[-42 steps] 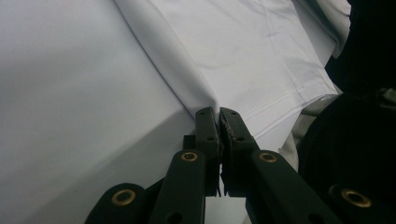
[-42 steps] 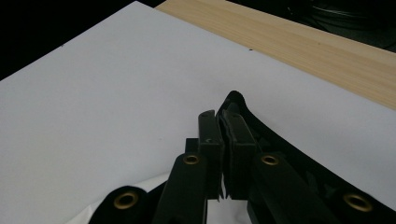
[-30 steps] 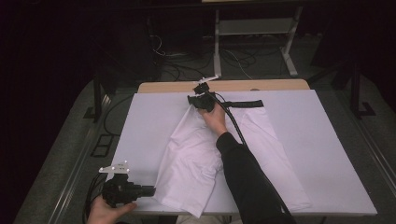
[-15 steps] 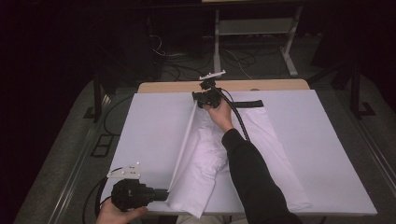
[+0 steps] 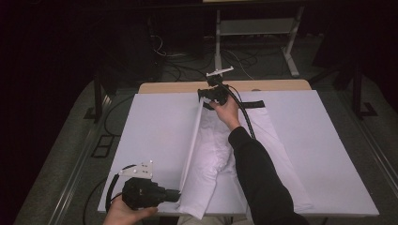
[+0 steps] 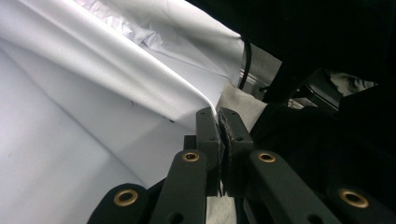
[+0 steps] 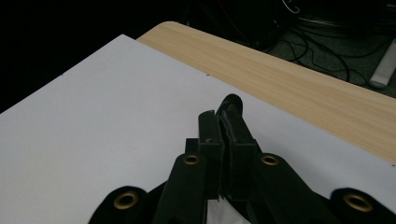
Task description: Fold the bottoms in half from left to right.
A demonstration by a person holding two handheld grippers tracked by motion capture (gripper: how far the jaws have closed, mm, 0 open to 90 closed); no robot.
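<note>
The white cloth garment with a black band at its far end (image 5: 211,154) lies lengthwise down the middle of the white-covered table (image 5: 155,126), its left edge lifted into a taut ridge. Nearest, the left gripper (image 5: 176,195) has its jaws closed on the near hem; in the left gripper view, white fabric (image 6: 140,84) runs right into the pinch. Farther off, the right gripper (image 5: 202,95) is clamped on the dark band corner (image 7: 231,102). The fold looks barely halfway: the edge is raised but not yet laid over.
</note>
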